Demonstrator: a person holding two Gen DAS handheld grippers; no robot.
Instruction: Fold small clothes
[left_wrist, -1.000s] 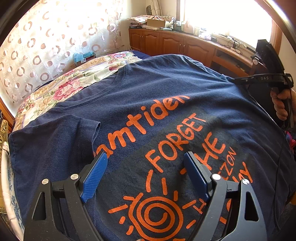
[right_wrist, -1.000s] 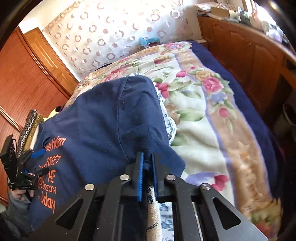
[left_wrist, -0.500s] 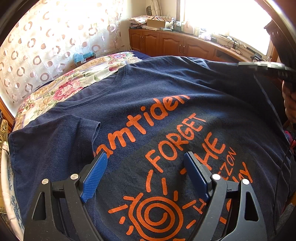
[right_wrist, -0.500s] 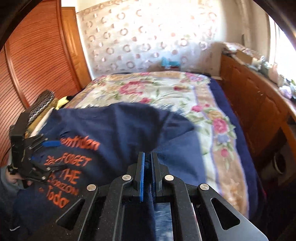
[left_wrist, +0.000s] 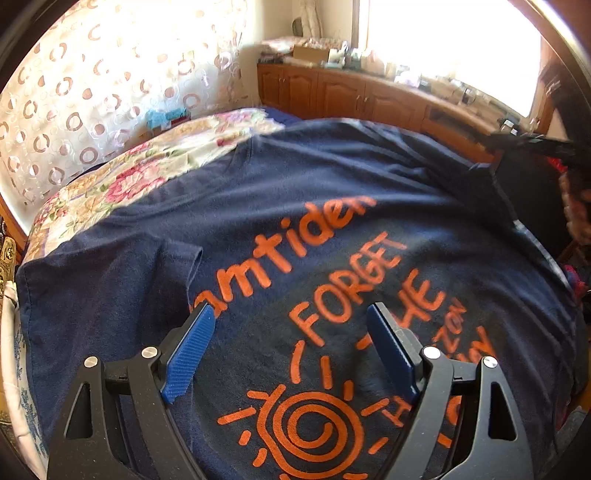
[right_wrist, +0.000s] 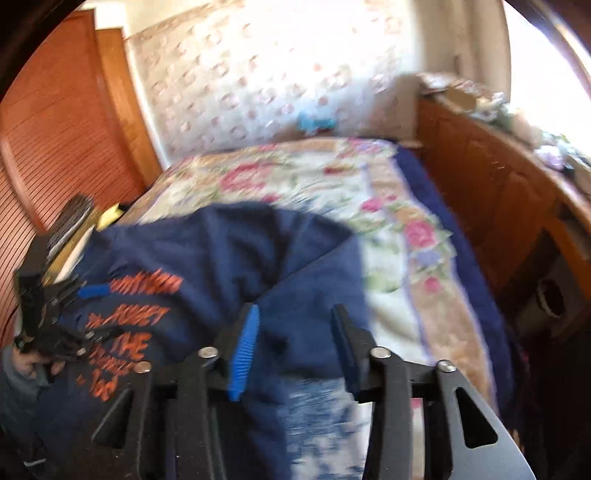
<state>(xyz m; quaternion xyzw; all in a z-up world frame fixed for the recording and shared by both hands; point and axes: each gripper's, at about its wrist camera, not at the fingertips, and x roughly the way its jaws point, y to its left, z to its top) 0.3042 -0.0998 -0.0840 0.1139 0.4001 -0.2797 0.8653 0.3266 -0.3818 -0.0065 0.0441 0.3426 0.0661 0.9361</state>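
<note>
Here, a navy shirt (left_wrist: 280, 206) lies spread on the bed (right_wrist: 388, 206).
Left gripper (left_wrist: 291, 328) hovers over its orange print, jaws spread; only the right view shows the right gripper (right_wrist: 293, 332), jaws just opening, fabric loose between them.

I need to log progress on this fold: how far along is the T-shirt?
Done: the navy T-shirt lies print-up on the floral bedspread, with its side by the right gripper folded inward. In hand: nothing gripped; the right gripper's jaws have just been opening, with cloth between them unpinched, and the left gripper hovers open over the print. Left: the left sleeve is flat and unfolded, and the body isn't folded up.
</note>
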